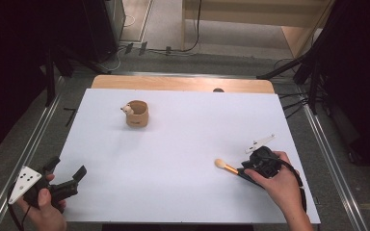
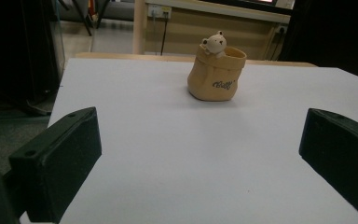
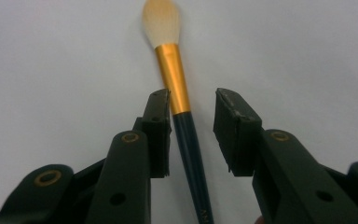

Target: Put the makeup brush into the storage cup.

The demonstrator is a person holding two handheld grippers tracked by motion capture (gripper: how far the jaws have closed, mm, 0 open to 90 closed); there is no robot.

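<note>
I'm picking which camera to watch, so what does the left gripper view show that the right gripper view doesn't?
Left gripper view: a tan bear pot standing far ahead, framed by wide-open jaws, with a wooden table edge behind. Right gripper view: a makeup brush lying between narrowed jaws; one pad sits against its handle, the other stands apart. Both share the white table surface.

The white table (image 1: 173, 154) lies open across its middle: a wide bare stretch separates the left claw (image 1: 67, 175) from the right claw (image 1: 243, 171). Toward the far side, left of centre, the tan bear pot (image 1: 136, 114) stands alone with free surface all round it. The makeup brush (image 3: 182, 112) lies flat between the right claw's jaws, one jaw hard beside its handle, a gap at the other.
</note>
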